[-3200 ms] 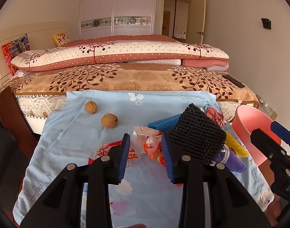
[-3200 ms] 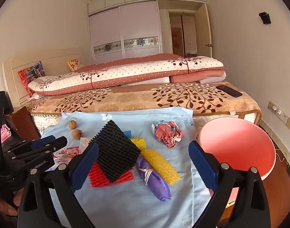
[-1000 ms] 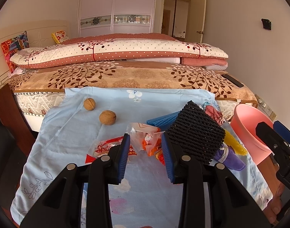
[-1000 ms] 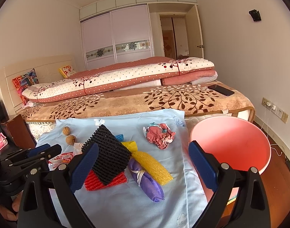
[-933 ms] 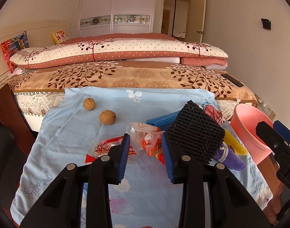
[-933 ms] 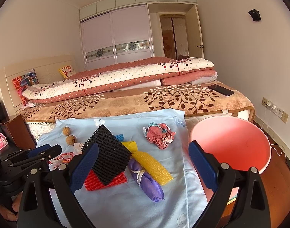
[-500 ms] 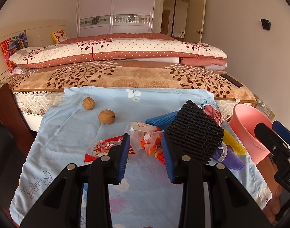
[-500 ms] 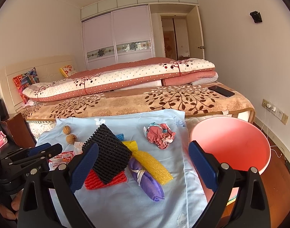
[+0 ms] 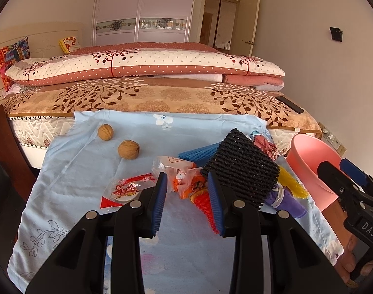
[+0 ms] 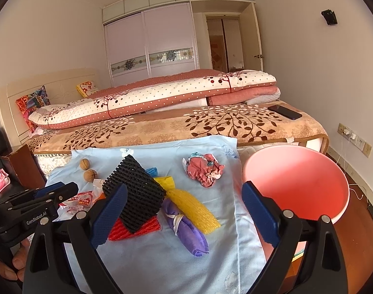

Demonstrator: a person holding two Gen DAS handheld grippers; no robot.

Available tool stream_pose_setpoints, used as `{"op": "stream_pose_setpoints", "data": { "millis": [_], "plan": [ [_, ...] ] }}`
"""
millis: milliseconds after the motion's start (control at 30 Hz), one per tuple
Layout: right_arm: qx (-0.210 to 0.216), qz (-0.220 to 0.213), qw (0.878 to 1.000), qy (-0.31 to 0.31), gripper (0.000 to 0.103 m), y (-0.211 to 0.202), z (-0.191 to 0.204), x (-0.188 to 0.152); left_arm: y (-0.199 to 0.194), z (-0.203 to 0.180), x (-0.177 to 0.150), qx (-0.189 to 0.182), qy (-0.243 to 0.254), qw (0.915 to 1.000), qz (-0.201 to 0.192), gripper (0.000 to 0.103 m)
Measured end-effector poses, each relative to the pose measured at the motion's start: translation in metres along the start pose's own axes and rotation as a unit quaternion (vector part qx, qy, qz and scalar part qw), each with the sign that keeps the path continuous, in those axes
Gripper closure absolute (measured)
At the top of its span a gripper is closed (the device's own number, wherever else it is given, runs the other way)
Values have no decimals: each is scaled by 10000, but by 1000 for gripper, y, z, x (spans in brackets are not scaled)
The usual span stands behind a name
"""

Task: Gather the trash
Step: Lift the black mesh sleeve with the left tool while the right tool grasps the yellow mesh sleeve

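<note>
Trash (image 10: 137, 193) on cloth; right gripper (image 10: 184, 210) wide, hovering.

black foam net (image 9: 240, 169) rough | basin (image 10: 296, 183) smooth plastic | wrapper (image 9: 127, 188) glossy

The black foam net (image 10: 134, 196) covers most of the red foam net (image 10: 135, 227) and all but a corner of the blue foam piece (image 10: 152, 171). The pink basin's (image 9: 308, 164) near right side is hidden behind the right gripper (image 9: 343, 174), and print on the red snack wrapper (image 9: 124, 189) is too small to read.
</note>
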State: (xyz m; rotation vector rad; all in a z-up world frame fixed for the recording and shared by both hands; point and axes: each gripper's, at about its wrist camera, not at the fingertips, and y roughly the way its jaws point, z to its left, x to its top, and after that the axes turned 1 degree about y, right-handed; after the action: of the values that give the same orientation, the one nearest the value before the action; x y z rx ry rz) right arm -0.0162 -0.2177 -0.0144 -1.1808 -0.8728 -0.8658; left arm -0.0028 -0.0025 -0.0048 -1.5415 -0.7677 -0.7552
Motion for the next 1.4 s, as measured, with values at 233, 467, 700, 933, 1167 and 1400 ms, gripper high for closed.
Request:
{"op": "stream_pose_setpoints", "data": {
  "millis": [233,467,700,933,1167,1400],
  "plan": [
    [15,139,9999,-5,12,5,-5,-4,2,-7,-2,-508,47,9987,82,68],
    [84,346,9994,-48,13,12,-8,-11,23,0,2,-956,-501,9927,545,68],
    [167,516,9985,-116,15,20,-11,-16,53,4,6,-1012,-933,9857,976,68],
    [221,684,9973,-121,17,28,-19,-20,72,-1,4,-993,-1117,9813,1214,68],
    [405,858,9954,-105,22,39,-24,-17,70,-8,10,-971,-888,9866,964,82],
    [572,1132,9919,-112,31,55,-24,-11,54,-13,18,-1024,-645,9907,618,91]
  ]
}}
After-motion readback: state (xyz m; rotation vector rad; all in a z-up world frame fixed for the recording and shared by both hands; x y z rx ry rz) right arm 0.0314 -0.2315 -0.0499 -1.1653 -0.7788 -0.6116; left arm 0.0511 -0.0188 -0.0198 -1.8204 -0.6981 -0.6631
